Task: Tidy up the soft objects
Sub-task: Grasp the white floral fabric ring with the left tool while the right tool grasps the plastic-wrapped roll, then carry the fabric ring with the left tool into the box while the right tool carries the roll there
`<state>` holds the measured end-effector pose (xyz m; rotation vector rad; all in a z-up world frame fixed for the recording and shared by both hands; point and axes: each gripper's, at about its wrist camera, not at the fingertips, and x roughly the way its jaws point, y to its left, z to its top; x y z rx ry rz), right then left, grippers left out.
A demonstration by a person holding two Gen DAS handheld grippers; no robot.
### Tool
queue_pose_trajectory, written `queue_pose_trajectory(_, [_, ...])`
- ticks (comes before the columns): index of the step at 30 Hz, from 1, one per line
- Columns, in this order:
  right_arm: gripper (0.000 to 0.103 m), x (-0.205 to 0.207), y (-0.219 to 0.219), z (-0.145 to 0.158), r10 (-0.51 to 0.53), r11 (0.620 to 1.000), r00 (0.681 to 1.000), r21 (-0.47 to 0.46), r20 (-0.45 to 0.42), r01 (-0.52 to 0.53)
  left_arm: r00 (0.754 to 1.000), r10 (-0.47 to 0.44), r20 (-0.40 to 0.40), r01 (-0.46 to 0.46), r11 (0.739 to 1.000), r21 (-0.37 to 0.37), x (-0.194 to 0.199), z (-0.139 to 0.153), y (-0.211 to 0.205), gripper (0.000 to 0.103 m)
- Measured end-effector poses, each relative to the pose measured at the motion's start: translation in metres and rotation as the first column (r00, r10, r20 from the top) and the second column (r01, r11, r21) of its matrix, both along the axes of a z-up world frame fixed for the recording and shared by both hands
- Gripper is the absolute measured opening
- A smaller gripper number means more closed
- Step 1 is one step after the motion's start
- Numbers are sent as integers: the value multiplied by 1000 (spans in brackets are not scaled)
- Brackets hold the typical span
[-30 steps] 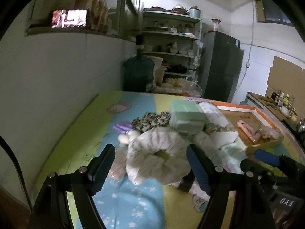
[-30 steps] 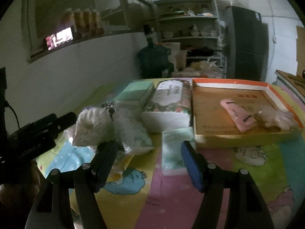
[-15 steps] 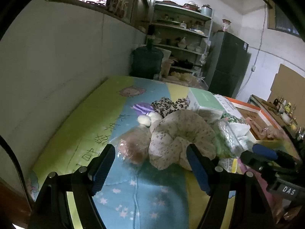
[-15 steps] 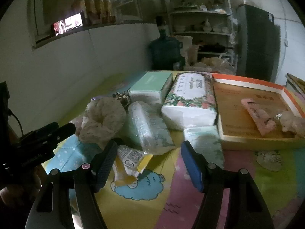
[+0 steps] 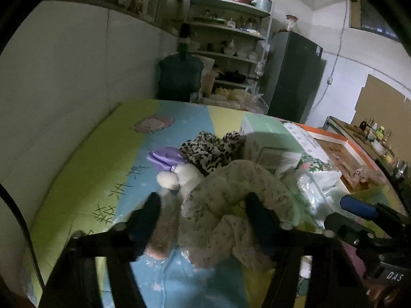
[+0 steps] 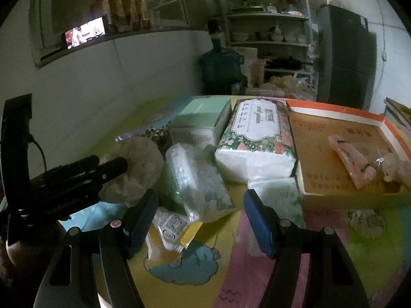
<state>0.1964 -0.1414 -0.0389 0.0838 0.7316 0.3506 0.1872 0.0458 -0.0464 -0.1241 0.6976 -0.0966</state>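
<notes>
A pale floral fabric scrunchie (image 5: 231, 205) lies on the colourful mat, partly between the open jaws of my left gripper (image 5: 203, 218); it also shows in the right wrist view (image 6: 138, 164). A clear bag with a pinkish item (image 5: 161, 233) lies by the left finger. A white plush (image 5: 179, 177), a purple bow (image 5: 167, 157) and a leopard-print cloth (image 5: 210, 151) lie just beyond. My right gripper (image 6: 203, 218) is open and empty over a clear plastic packet (image 6: 195, 179) and a yellow sachet (image 6: 169, 233).
An orange-rimmed cardboard tray (image 6: 341, 110) at the right holds a pink item (image 6: 352, 164) and a pale plush (image 6: 395, 169). A floral tissue pack (image 6: 257, 136), a green box (image 6: 203, 118) and a small green tissue pack (image 6: 280, 197) lie mid-table. A wall runs along the left.
My left gripper has dropped down and moved in over the scrunchie, its jaws now on either side of part of it. The right gripper has pulled back and to the left a little.
</notes>
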Motion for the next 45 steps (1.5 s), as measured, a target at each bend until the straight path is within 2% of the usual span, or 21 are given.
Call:
queue_pose_trajectory(1, [71,2,0,-1,1,1000,1000,4,-4,-1,1000,-12,-3,11,1000,-2,2,-1,0,57])
queue_pose_trajectory(3, [71,6,1,-4,5,1000,1000,8,-15,-5,999,-29,-20,29,1000,-6,4,-3,-1,35])
queue_pose_trajectory(6, [71,10,4,-9,13,1000,999,4,-30,-13,999,-34,-16,34,999,3,3,-8,-1,24])
queue_pose_trajectory(9, [71,14,6,-14,24,1000,999,2,-45,-24,999,-44,-4,44,999,-25,-1,-7,2,18])
queue_pose_trajectory(13, [68,18,7,-17,25,1000,998,-10,-53,-26,999,-39,8,39,998,-48,-3,-5,5,17])
queue_pose_trajectory(14, [64,20,7,-18,24,1000,998,-12,-56,-25,999,-37,12,38,998,-51,-4,-4,5,17])
queue_pose_trajectory(15, [49,21,7,-19,24,1000,998,-14,-62,-24,999,-37,14,38,998,-51,-5,-3,4,17])
queue_pose_trajectory(16, [41,22,5,-19,18,1000,998,-16,-66,-19,999,-39,17,40,998,-53,-5,-3,5,16])
queue_pose_trajectory(21, [29,18,-1,-13,10,1000,999,12,-41,-9,998,-43,42,46,997,-61,-10,3,7,15])
queue_pose_trajectory(30, [23,8,-13,-1,7,999,1000,49,-5,-7,994,-36,105,42,997,-58,-21,23,3,12])
queue_pose_trajectory(45, [22,-24,-27,32,-9,997,993,80,114,-1,980,-85,181,91,995,-25,-38,51,-16,12])
